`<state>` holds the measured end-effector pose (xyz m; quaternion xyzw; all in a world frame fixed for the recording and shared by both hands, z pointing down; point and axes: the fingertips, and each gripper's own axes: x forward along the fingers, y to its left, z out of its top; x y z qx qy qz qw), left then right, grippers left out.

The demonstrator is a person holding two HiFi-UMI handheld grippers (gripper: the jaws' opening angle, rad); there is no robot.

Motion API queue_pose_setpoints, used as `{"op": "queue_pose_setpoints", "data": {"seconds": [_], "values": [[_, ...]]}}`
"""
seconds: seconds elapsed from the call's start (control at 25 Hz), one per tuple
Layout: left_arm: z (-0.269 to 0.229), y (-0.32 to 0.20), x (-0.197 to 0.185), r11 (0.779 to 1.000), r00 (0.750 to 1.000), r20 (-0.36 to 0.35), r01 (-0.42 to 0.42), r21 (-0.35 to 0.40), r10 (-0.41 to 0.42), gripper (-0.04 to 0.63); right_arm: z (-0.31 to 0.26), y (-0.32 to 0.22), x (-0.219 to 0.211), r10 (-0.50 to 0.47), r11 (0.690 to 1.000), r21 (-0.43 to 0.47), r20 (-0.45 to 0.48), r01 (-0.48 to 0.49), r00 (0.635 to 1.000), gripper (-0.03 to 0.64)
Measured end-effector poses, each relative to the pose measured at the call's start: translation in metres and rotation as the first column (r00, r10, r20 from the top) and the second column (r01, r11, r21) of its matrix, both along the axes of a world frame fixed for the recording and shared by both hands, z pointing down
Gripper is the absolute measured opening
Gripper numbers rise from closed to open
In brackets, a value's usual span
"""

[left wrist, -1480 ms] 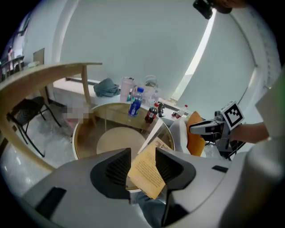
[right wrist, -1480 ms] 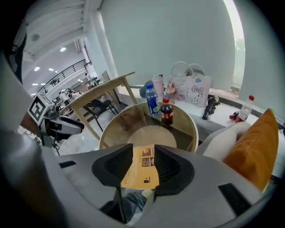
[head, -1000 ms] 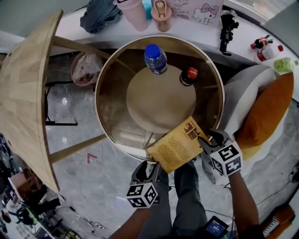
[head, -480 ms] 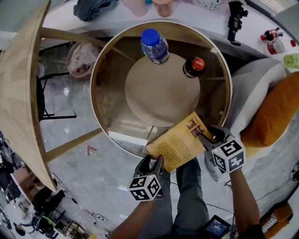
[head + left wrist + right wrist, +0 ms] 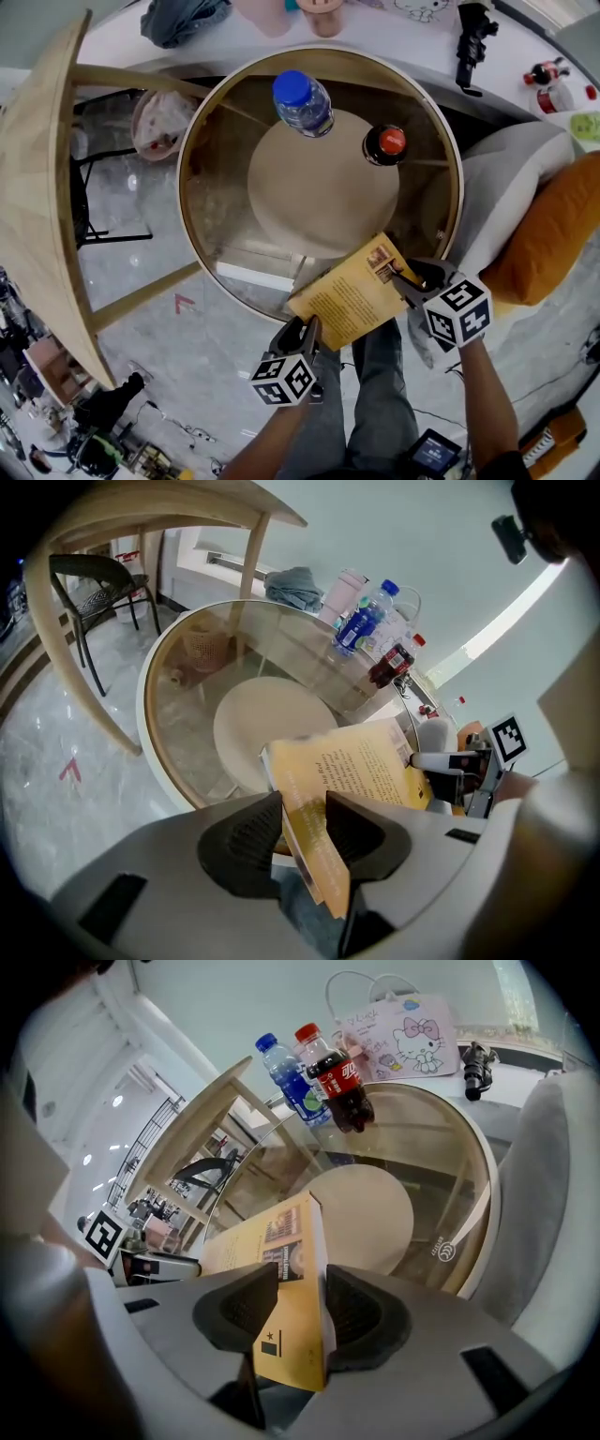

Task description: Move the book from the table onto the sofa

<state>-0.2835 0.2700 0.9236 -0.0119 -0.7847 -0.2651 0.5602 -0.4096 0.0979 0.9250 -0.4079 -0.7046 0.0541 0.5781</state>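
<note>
A yellow book [image 5: 352, 295] lies at the near edge of the round glass table [image 5: 187, 225], overhanging toward me. My left gripper [image 5: 305, 328] has the book's near left corner between its pads, jaws closing onto it; in the left gripper view the book [image 5: 366, 761] fills the gap of that gripper [image 5: 305, 832]. My right gripper [image 5: 403, 278] takes the right end by the cover picture, jaws also closing. In the right gripper view the book [image 5: 281, 1241] stands edge-on between the pads of that gripper [image 5: 300, 1307], touching both.
A blue-capped water bottle [image 5: 302, 101] and a red-capped cola bottle [image 5: 384, 145] stand at the table's far side. The sofa's grey cushion [image 5: 497, 197] and an orange pillow [image 5: 548, 234] lie to the right. A wooden table [image 5: 42, 216] stands at the left.
Both grippers have sunk a little onto the book's ends, and the left jaws have narrowed round its corner. The book still lies on the table edge.
</note>
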Motion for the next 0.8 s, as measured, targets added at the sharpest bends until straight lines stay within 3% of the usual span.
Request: {"op": "queue_pose_setpoints", "data": {"seconds": [0.24,0.52,0.68,0.8], "values": [[0.001,0.005,0.001,0.999,0.999,0.011,0.035,0.027,-0.035,0.140,-0.004,0.005,0.002,-0.093,0.995,0.032,0.067,0.091,0.993,0.146],[-0.040,0.021,-0.023,1.000,0.995,0.096,-0.012,-0.021,0.014,0.112,-0.044,0.000,0.007,-0.035,0.999,0.030,0.097,0.032,0.995,0.120],[-0.086,0.029,-0.053,0.992,0.970,0.211,-0.118,-0.037,0.123,0.112,-0.098,-0.006,0.005,0.036,0.999,0.007,0.176,-0.038,0.984,0.109],[-0.126,0.030,-0.075,0.978,0.929,0.304,-0.204,-0.053,0.210,0.112,-0.142,-0.011,0.008,0.079,0.996,0.015,0.248,-0.086,0.966,0.094]]}}
